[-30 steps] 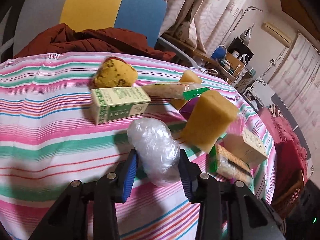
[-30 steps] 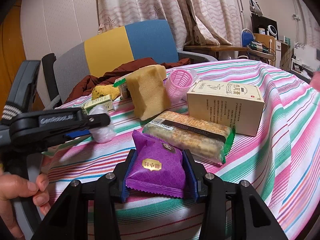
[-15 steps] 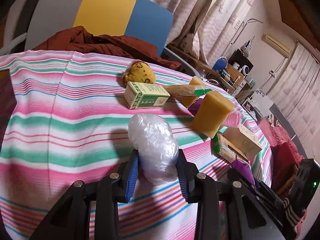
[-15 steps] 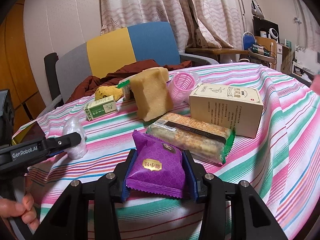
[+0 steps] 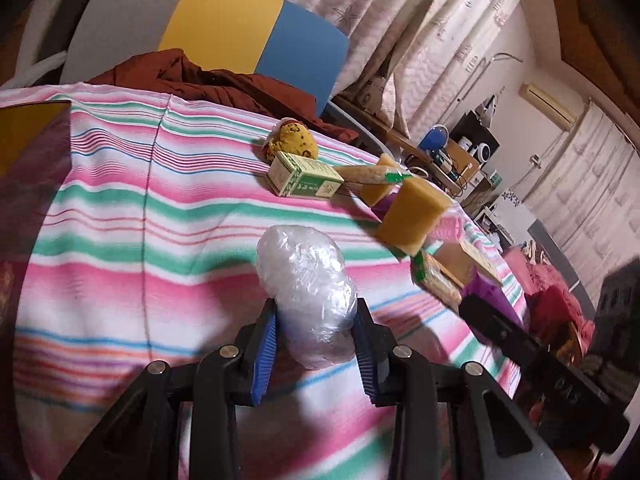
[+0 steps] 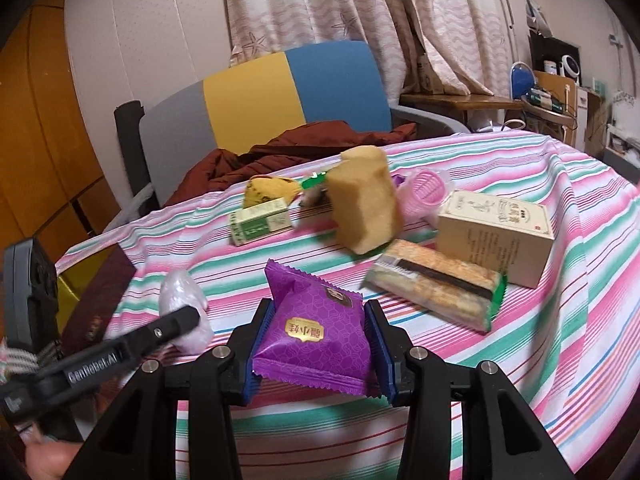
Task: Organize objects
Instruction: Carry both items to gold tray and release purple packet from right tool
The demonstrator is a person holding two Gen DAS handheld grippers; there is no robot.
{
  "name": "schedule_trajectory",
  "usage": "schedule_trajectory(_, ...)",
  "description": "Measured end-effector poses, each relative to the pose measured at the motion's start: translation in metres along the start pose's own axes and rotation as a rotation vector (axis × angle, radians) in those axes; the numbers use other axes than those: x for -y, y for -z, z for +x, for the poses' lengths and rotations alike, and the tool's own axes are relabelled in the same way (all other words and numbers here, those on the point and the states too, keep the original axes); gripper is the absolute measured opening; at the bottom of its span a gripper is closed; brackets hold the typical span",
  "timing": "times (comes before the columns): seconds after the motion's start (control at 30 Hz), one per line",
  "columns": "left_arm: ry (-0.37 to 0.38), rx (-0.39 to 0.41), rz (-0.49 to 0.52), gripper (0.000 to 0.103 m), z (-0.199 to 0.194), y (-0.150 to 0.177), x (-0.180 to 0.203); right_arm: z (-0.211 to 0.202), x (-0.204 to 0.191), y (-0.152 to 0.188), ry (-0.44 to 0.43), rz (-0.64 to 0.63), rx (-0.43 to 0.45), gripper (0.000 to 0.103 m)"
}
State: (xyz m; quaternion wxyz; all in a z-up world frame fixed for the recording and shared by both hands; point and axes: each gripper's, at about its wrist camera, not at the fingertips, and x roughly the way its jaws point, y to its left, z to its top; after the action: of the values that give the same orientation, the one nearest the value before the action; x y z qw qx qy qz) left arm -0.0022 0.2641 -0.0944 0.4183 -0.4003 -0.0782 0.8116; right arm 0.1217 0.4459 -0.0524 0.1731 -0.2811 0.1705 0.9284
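Observation:
My left gripper (image 5: 316, 344) is shut on a clear plastic-wrapped bundle (image 5: 308, 284) and holds it above the striped tablecloth (image 5: 120, 240). The bundle also shows at the left of the right wrist view (image 6: 184, 300). My right gripper (image 6: 318, 350) is shut on a purple snack packet (image 6: 316, 332). Further back on the cloth lie a green-and-white box (image 6: 260, 224), a yellow sponge block (image 6: 366, 204), a wrapped cracker pack (image 6: 436, 284), a beige carton (image 6: 496, 232), a pink ribbed cup (image 6: 424, 192) and a yellow spotted pouch (image 6: 268, 190).
A chair with a grey, yellow and blue back (image 6: 280, 96) stands behind the table with a brown jacket (image 6: 304, 144) on it. A dark box (image 6: 92, 300) sits at the table's left edge. Shelves and curtains fill the far right.
Both grippers have drawn back toward the near left of the table with their loads. The objects on the cloth look farther off, and the left gripper now sits close beside the right.

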Motion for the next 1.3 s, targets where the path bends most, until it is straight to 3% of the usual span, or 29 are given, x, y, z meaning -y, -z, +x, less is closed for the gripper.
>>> schedule_trajectory(0.1, -0.013, -0.002, 0.056, 0.035, -0.014, 0.009, 0.009, -0.002, -0.008, 0.001, -0.019, 0.009, -0.019, 0.045)
schedule_trajectory(0.3, -0.055, -0.014, 0.044, 0.035, -0.04, 0.013, 0.012, -0.005, -0.023, 0.005, -0.046, -0.003, -0.044, 0.045)
schedule_trajectory(0.6, -0.166, 0.07, 0.148, 0.035, -0.091, 0.01, 0.027, -0.015, -0.044, 0.009, -0.073, -0.025, -0.045, 0.045)
schedule_trajectory(0.87, -0.252, 0.1, 0.148, 0.035, -0.128, 0.01, 0.01, -0.017, -0.071, 0.015, -0.129, -0.037, -0.067, 0.045)
schedule_trajectory(1.3, -0.426, 0.123, 0.1, 0.035, -0.181, 0.011, -0.048, -0.033, -0.156, 0.017, -0.293, -0.17, -0.052, 0.045)
